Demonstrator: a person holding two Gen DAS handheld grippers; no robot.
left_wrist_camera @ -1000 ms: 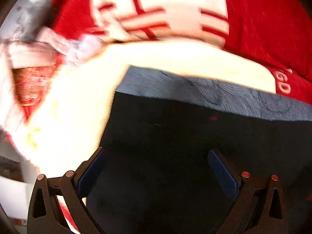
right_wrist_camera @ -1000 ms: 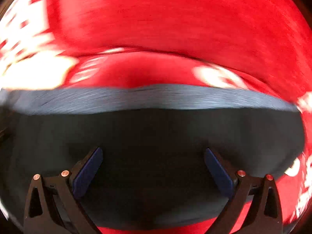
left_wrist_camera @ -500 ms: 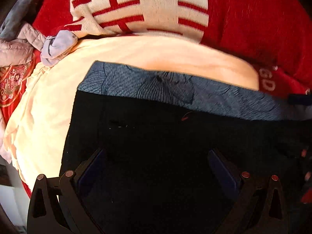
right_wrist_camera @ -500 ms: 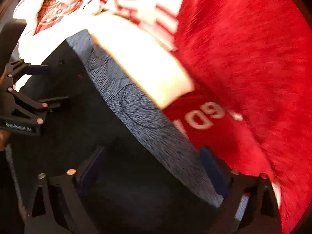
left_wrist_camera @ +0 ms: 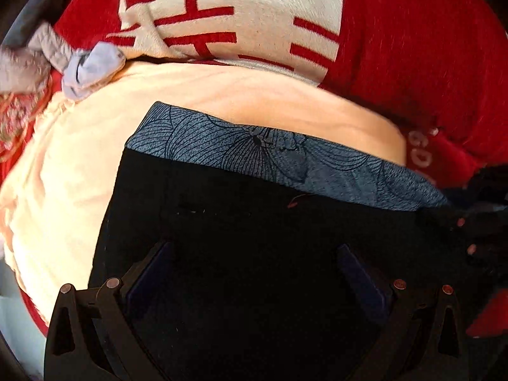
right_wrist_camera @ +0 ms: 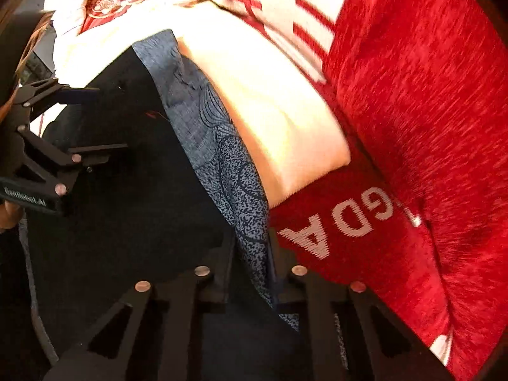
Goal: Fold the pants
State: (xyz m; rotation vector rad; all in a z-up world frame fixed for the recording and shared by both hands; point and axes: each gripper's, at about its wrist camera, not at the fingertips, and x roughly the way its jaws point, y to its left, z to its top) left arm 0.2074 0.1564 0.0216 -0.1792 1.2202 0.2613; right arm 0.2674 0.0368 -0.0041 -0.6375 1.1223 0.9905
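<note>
Black pants [left_wrist_camera: 254,216] with a blue leaf-patterned waistband [left_wrist_camera: 285,155] lie flat on a cream cloth. My left gripper [left_wrist_camera: 254,250] hovers over the black fabric below the waistband, pointing steeply down, its jaws wide open and holding nothing. In the right wrist view it appears at the left [right_wrist_camera: 95,120], still open. My right gripper [right_wrist_camera: 250,254] is at the other end of the waistband [right_wrist_camera: 203,117]. Its jaws are closing, and the blue band's edge is pinched between the two fingers.
The cream cloth [left_wrist_camera: 79,158] rests on a red blanket [left_wrist_camera: 428,63] bearing a white panel with red characters [left_wrist_camera: 238,16] and white letters [right_wrist_camera: 333,231]. A crumpled lilac-grey garment [left_wrist_camera: 89,66] lies at the far left. A hand [right_wrist_camera: 6,216] holds the left gripper.
The right gripper swung sideways and rolled round to the end of the waistband, then went from wide open to closed on it. The left gripper stayed open over the pants.
</note>
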